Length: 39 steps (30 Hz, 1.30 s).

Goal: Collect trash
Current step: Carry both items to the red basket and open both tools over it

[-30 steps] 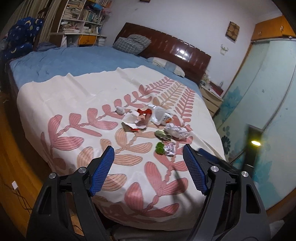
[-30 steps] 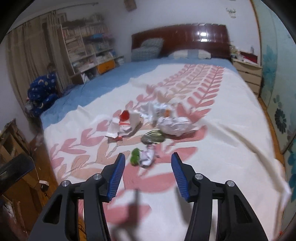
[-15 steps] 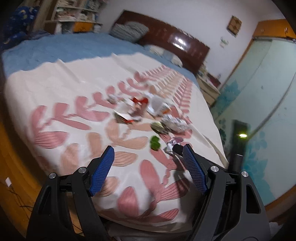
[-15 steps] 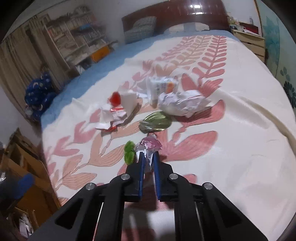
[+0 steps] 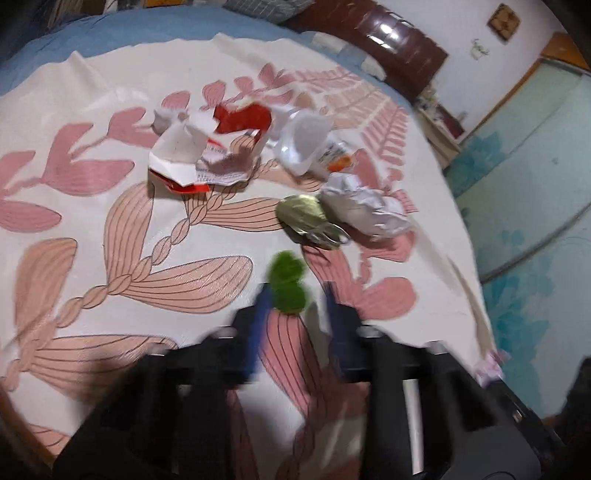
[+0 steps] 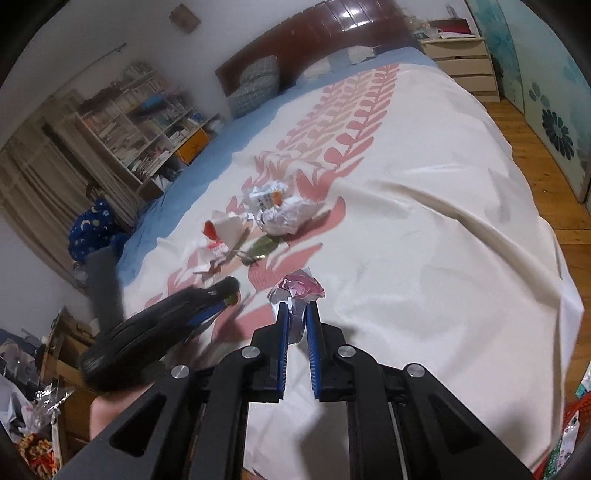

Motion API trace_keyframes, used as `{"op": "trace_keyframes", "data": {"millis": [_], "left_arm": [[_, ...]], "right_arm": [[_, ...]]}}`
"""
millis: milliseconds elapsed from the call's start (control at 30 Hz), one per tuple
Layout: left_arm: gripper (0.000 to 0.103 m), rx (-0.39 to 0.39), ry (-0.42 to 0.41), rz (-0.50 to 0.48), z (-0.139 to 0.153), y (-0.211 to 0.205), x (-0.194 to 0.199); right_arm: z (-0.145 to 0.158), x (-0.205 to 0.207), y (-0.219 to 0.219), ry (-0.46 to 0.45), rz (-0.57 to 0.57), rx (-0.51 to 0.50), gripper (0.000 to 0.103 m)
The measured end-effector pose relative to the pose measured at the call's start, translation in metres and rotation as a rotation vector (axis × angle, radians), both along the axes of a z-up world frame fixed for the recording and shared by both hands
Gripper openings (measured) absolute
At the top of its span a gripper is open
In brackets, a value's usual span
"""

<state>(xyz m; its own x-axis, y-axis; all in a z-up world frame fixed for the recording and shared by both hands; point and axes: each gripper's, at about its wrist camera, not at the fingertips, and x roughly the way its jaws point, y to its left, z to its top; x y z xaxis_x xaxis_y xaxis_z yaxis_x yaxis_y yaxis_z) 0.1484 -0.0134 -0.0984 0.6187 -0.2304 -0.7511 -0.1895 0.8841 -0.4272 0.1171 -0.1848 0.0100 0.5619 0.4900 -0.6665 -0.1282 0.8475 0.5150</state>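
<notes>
Trash lies on the leaf-patterned bedspread (image 5: 92, 184). My left gripper (image 5: 293, 295), blurred, has its jaws partly closed on either side of a green fuzzy scrap (image 5: 287, 282); they do not look clamped on it. Beyond it lie a gold foil wrapper (image 5: 306, 216), a crumpled white paper (image 5: 365, 205), a clear plastic cup (image 5: 306, 142) and a torn red and white carton (image 5: 199, 151). My right gripper (image 6: 297, 317) is shut on a crumpled pink and silver wrapper (image 6: 295, 291) and holds it above the bed. The left gripper also shows in the right wrist view (image 6: 177, 314).
The headboard (image 6: 314, 33) and pillows are at the far end. A bookshelf (image 6: 140, 122) stands on the left and a nightstand (image 6: 461, 62) on the right. Wood floor (image 6: 554, 184) runs along the bed's right side. Bags of clutter (image 6: 33, 424) sit at the lower left.
My left gripper has moved forward and down to the green scrap, and its jaws have narrowed around it. My right gripper has lifted the pink and silver wrapper back away from the pile.
</notes>
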Motion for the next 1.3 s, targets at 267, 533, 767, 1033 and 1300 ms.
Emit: {"op": "trace_keyframes", "data": {"millis": [267,533,767,1033,1300], "left_arm": [[0.005,0.006,-0.011,0.043,0.005,0.001,-0.011],[0.004,0.111,-0.154,-0.016,0.076,-0.04,-0.095],[0.004,0.089,-0.324,-0.138,0.164,-0.127,-0.163],[0.004,0.043,-0.338,-0.518,0.196,-0.305,-0.175],[0.004,0.167,0.073,-0.935,0.049,-0.505,-0.17]], "right_arm": [[-0.001,-0.007,-0.013,0.006,-0.006,0.024,0.012],[0.032,-0.047,-0.063,-0.064,-0.027,0.026,0.012],[0.104,-0.11,-0.192,-0.206,-0.098,-0.03,0.012],[0.107,-0.187,-0.386,-0.151,-0.31,-0.27,0.012],[-0.041,-0.256,-0.475,0.237,-0.379,-0.275,0.012]]}}
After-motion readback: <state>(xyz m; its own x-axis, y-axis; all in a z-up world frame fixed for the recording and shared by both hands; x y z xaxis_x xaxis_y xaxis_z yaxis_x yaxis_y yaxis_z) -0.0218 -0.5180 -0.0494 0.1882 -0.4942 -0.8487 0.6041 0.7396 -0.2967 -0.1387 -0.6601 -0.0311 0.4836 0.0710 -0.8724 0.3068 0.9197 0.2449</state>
